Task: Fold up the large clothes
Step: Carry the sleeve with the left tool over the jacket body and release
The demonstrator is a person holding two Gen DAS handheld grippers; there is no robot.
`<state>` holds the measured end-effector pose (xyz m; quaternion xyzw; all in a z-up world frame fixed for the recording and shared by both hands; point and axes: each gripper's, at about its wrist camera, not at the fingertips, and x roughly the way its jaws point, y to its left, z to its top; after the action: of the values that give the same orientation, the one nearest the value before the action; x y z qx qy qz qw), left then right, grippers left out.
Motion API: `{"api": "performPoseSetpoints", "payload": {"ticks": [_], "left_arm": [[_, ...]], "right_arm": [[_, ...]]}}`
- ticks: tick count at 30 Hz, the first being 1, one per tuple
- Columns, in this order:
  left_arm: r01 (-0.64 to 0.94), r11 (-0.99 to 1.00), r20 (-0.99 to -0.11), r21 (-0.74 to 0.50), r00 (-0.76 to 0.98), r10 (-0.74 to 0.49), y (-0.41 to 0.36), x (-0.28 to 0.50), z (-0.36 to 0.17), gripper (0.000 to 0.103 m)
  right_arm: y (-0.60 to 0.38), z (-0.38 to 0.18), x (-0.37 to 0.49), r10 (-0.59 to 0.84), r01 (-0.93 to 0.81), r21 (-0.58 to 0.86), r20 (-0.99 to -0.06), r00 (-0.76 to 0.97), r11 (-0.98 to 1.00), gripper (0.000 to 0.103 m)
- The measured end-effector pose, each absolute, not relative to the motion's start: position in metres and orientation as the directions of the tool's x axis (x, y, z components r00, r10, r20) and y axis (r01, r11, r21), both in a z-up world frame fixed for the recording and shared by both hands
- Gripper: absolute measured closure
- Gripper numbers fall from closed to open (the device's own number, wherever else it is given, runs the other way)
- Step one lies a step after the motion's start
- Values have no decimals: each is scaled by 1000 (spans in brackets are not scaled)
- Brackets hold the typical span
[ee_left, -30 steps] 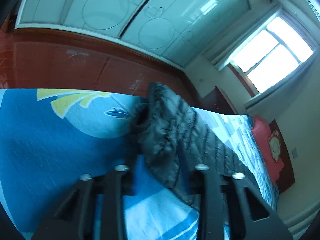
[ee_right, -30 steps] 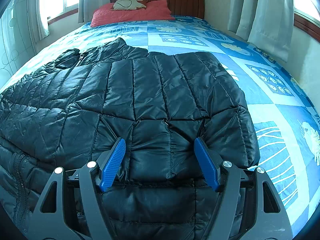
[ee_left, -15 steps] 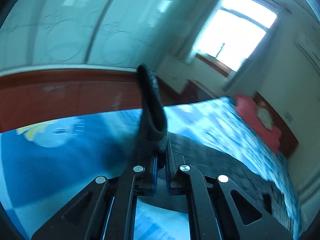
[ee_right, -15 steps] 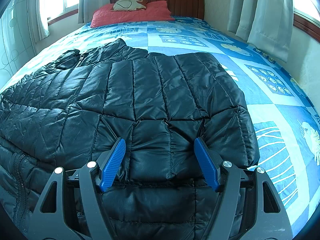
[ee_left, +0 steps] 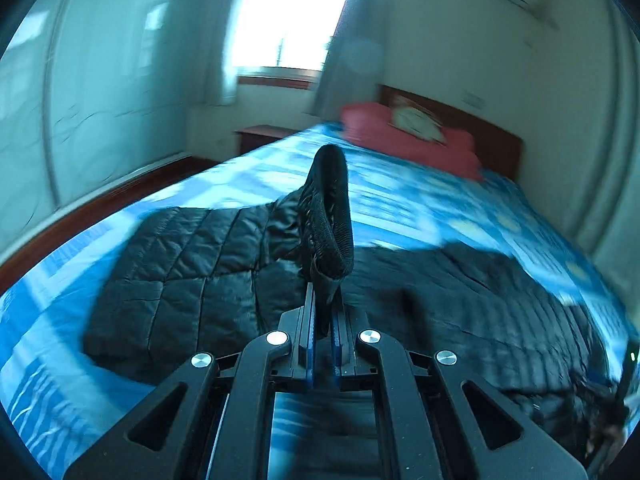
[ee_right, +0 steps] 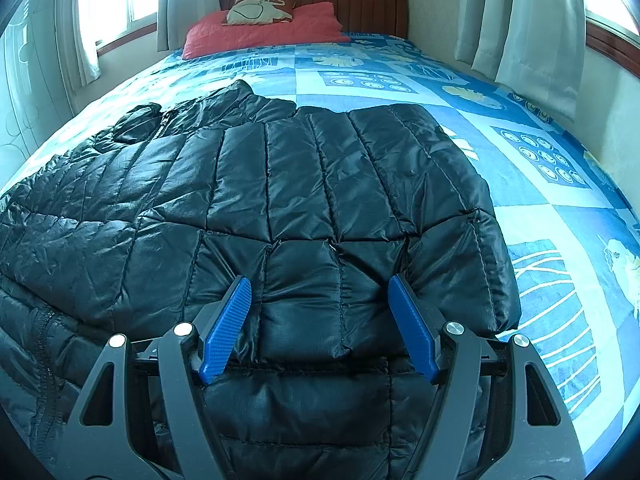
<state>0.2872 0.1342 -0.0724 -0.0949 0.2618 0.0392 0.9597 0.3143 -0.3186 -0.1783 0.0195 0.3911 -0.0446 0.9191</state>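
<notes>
Left wrist: hand-held gripper [ee_left: 323,322] clamping cuff [ee_left: 330,216].

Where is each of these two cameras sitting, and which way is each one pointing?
Left wrist view: sits on the left gripper, facing up the bed to the red pillow; its jaws are shut on the ribbed black cuff.
Right wrist view: sits on the right gripper, low over the black quilted puffer jacket, facing the wooden headboard; its blue pads stand open.
Shared: jacket, pillow, blue patterned bedspread.
</notes>
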Motion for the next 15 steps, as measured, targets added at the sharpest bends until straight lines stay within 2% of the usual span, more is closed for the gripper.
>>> {"api": "performPoseSetpoints", "payload": {"ticks": [10, 15], "left_arm": [[117, 991, -556, -72, 820, -137, -7, 318, -84, 97], [190, 982, -599, -6, 785, -156, -59, 319, -108, 97]], "right_arm": [[-322, -179, 313, -59, 98, 14, -716, 696, 995, 32], [-320, -180, 312, -52, 99, 24, -714, 698, 995, 32]]}}
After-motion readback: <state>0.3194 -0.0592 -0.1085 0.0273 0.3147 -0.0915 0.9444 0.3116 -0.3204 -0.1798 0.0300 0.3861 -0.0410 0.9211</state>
